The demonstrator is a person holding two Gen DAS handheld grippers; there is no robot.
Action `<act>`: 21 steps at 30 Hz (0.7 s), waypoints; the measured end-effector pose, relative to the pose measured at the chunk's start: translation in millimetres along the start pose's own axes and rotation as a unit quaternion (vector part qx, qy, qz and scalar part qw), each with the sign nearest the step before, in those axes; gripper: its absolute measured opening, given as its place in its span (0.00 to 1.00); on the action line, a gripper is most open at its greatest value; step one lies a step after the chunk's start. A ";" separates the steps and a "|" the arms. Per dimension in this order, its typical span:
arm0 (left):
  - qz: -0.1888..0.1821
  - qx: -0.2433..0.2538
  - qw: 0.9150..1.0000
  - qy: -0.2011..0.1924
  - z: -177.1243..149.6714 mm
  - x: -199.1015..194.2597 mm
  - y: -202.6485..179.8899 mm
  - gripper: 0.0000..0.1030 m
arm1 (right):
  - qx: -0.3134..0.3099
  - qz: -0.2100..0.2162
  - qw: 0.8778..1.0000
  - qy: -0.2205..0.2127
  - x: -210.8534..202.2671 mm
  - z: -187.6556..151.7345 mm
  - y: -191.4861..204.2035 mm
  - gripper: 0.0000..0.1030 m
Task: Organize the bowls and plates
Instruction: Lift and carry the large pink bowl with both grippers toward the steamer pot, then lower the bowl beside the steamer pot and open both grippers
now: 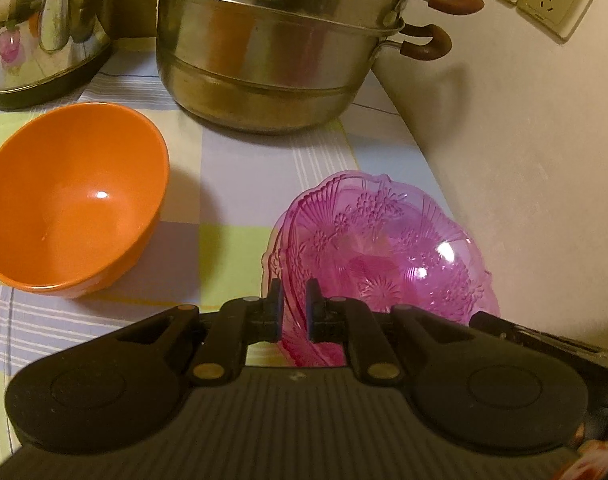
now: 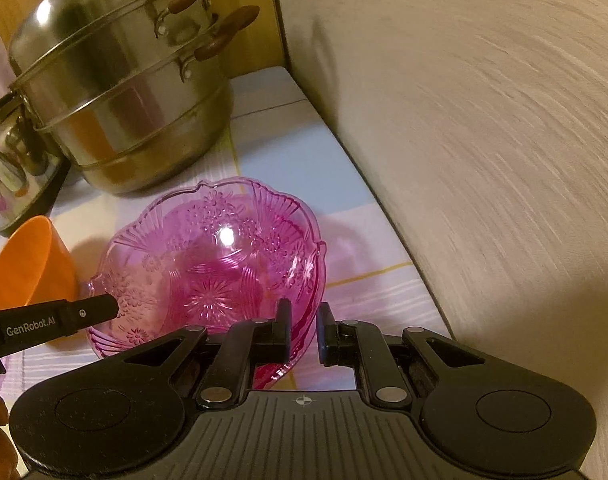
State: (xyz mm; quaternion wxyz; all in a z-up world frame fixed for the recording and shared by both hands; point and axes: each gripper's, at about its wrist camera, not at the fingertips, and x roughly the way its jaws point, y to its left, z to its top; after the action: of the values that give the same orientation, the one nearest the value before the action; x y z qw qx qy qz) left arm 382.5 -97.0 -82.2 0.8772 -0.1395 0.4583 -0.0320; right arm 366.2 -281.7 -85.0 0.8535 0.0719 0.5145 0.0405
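Beside the wall, both tongs [image 1: 294, 308] [image 2: 304, 330] grip the upward-facing pink bowl [image 2: 212, 256].

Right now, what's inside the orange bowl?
Nothing shows inside the orange bowl; its smooth inside has only a shiny light spot. What is under it is hidden.

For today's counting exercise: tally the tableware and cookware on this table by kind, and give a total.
Bowls: 2, the orange bowl and the pink glass bowl
Steamer pots: 1
Kettles: 1
Total: 4
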 end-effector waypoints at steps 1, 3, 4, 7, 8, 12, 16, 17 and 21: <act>0.001 0.001 1.000 0.000 -0.3 0.1 -0.2 0.09 | -0.003 -0.001 1.000 0.000 0.4 0.0 0.8 0.12; 0.002 0.001 1.000 0.002 -0.5 1.4 0.6 0.09 | -0.012 -0.004 1.000 0.001 1.5 -0.4 2.8 0.12; 0.001 0.001 1.000 0.002 -0.6 2.0 1.3 0.09 | -0.013 -0.005 1.000 0.002 1.8 -1.3 3.0 0.12; 0.005 0.007 1.000 0.002 -0.5 2.7 -0.5 0.10 | -0.018 -0.008 1.000 0.004 4.1 -2.2 5.3 0.12; 0.006 0.011 1.000 0.001 -0.2 2.8 -1.4 0.10 | -0.020 -0.009 1.000 0.004 4.9 -2.1 6.1 0.12; 0.007 0.018 1.000 -0.002 0.8 3.3 -2.8 0.10 | -0.020 -0.008 1.000 0.006 6.8 -3.3 5.6 0.13; 0.010 0.029 1.000 -0.006 -0.7 3.2 -5.4 0.11 | -0.025 -0.010 1.000 0.004 7.7 -4.2 6.7 0.13; 0.010 0.030 0.999 -0.007 -1.2 3.1 -5.9 0.11 | -0.024 -0.009 1.000 0.004 7.9 -4.2 6.2 0.13; 0.007 0.034 0.999 -0.006 -2.1 2.8 -7.0 0.13 | -0.022 -0.007 1.000 0.004 7.6 -4.6 5.3 0.14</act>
State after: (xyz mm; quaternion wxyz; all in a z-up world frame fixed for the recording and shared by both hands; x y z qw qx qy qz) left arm 382.9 -104.7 -83.7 0.8845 -0.1068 0.4523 -0.0404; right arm 365.6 -275.0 -92.9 0.8533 0.0495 0.5170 0.0464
